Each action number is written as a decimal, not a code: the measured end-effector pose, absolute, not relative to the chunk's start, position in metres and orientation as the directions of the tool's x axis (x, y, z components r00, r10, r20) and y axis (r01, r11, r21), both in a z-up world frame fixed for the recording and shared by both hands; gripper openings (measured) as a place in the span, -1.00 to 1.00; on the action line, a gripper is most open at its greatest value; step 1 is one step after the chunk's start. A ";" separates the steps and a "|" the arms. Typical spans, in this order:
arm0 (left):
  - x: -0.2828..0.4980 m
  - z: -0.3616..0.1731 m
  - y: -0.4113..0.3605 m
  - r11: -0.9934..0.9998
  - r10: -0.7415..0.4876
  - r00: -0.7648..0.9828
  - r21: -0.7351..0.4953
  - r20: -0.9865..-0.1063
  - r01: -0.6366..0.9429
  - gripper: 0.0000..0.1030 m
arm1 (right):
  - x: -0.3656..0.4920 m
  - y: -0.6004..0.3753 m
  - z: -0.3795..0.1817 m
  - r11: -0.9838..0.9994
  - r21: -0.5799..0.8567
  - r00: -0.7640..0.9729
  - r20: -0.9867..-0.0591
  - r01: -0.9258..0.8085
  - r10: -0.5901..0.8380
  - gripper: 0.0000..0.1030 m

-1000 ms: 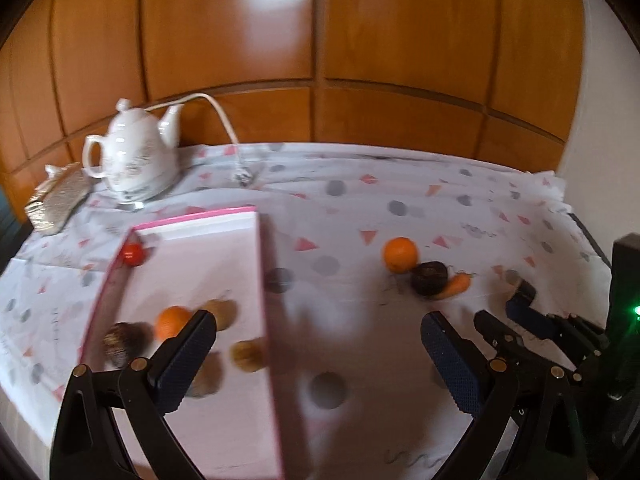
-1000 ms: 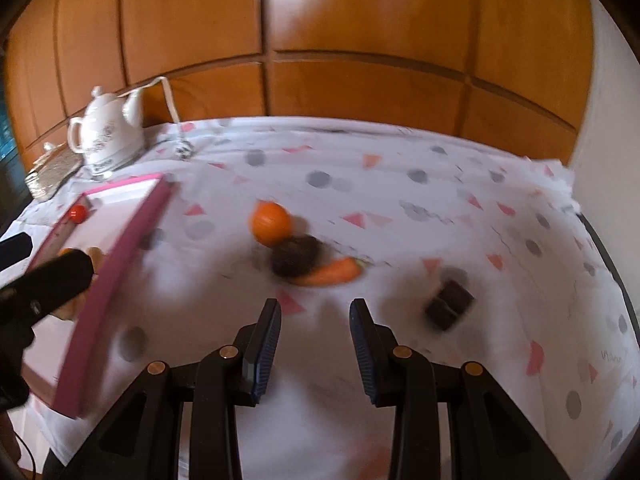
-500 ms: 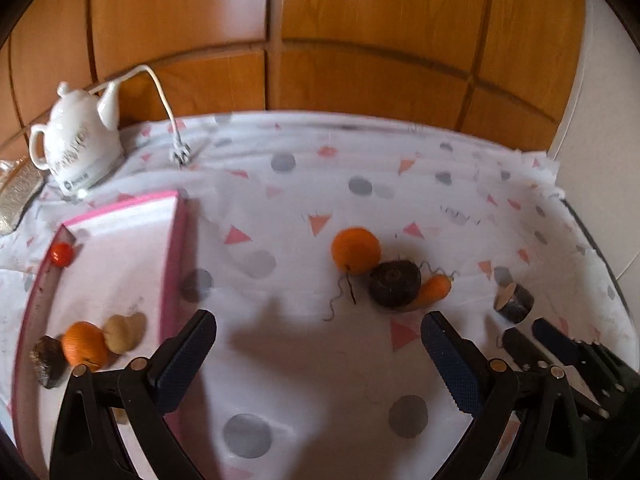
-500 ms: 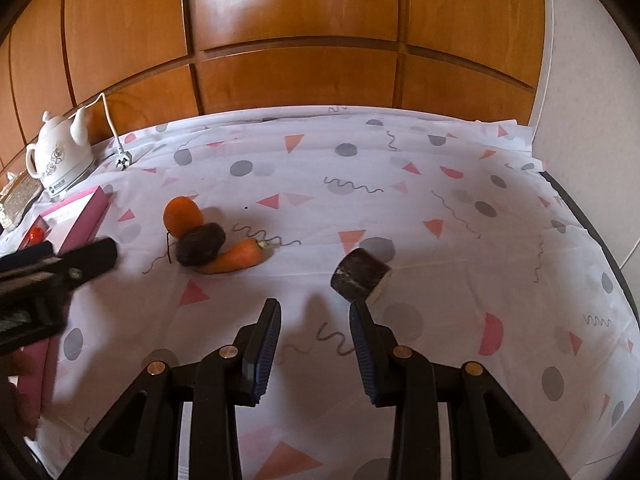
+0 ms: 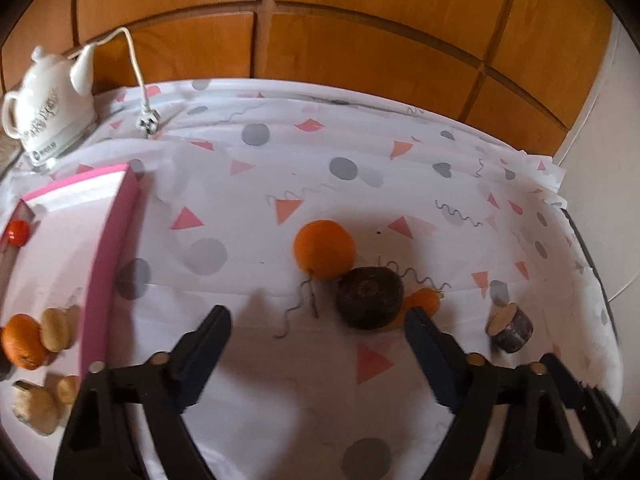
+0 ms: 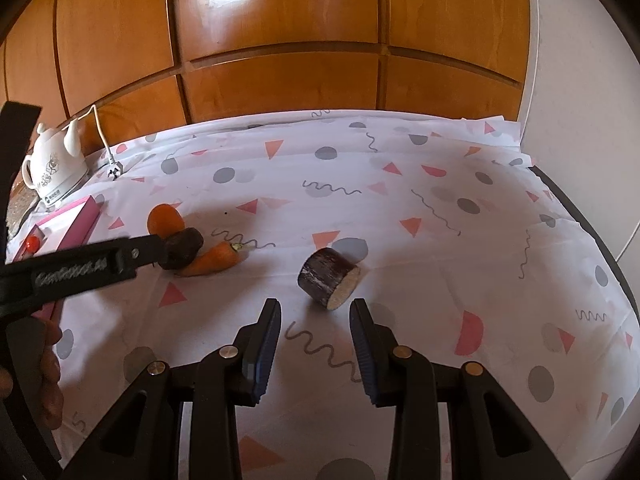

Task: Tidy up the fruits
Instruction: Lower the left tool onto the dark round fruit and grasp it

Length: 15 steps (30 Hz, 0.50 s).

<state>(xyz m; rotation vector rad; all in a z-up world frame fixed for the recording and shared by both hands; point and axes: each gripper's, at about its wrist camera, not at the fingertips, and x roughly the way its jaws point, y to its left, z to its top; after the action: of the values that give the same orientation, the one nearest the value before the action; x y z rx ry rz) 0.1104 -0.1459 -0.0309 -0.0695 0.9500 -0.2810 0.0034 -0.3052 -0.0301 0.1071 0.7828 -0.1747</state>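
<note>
Wood panelling backs our table's patterned cloth [image 5: 280, 184]; far left stand a kettle [image 5: 48, 112] and pink tray [image 5: 108, 248] holding fruit. Our left gripper [image 5: 316, 340] gapes wide, empty, near the orange [image 5: 324, 248], dark root [image 5: 368, 296] and carrot [image 6: 212, 262]. Our right gripper [image 6: 316, 328], half open, empty, sits just short of the cut log [image 6: 328, 276].
</note>
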 end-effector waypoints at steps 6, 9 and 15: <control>0.120 -0.039 -0.162 0.952 -0.299 0.508 -0.213 -0.808 0.222 0.32 | 0.001 -0.309 -0.030 0.980 0.032 0.696 -0.708 0.197 -0.117 -0.30; 0.124 -0.042 -0.168 0.954 -0.295 0.506 -0.215 -0.811 0.211 0.32 | 0.001 -0.311 -0.030 0.979 0.034 0.696 -0.709 0.200 -0.117 -0.30; 0.133 -0.048 -0.174 0.946 -0.321 0.488 -0.244 -0.812 0.215 0.10 | 0.002 -0.313 -0.030 0.979 0.033 0.693 -0.711 0.201 -0.118 -0.30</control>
<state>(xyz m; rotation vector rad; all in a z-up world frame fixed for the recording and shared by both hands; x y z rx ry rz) 0.1333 -0.1742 -0.0484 -0.1152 1.0105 -0.3265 0.0018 -0.3133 -0.0302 0.1110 0.7857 -0.1788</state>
